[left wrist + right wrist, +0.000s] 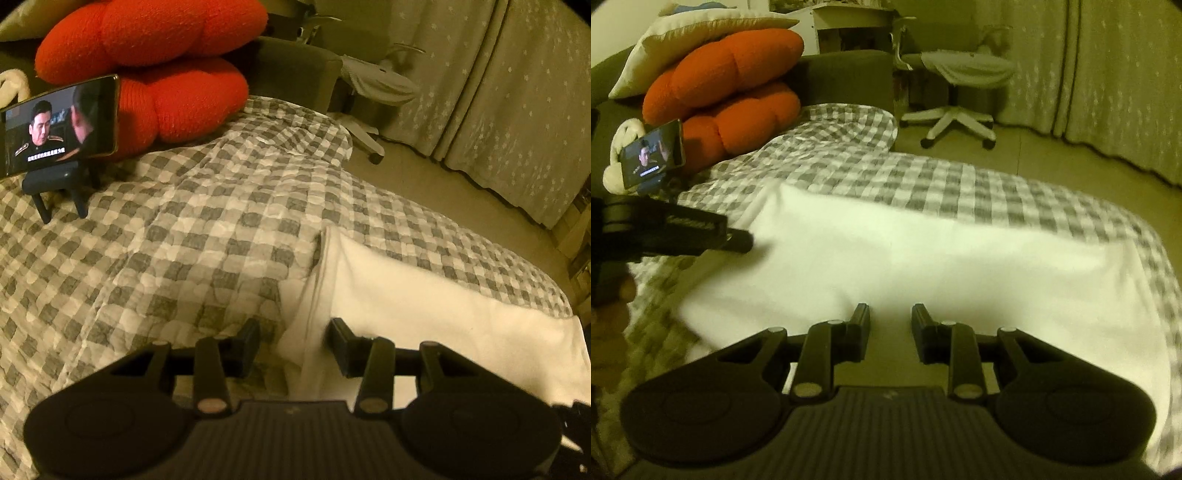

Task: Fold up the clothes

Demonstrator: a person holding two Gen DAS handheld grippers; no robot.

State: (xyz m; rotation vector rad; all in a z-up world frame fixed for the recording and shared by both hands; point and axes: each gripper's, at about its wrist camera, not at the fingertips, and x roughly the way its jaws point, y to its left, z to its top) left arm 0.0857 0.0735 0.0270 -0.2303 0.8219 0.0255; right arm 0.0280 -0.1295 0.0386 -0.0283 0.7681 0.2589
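Observation:
A white garment (923,258) lies spread on the checked bedspread (923,177); it also shows in the left wrist view (424,302), with a folded edge at its left side. My left gripper (293,343) is open, its jaws straddling the garment's left edge without closing on it. It also shows at the left of the right wrist view (738,240). My right gripper (890,325) is open and empty, low over the near edge of the garment.
A phone on a stand (59,125) plays video at the bed's far left, in front of red cushions (155,74). A white office chair (956,92) stands on the floor beyond the bed, beside starred curtains (498,92).

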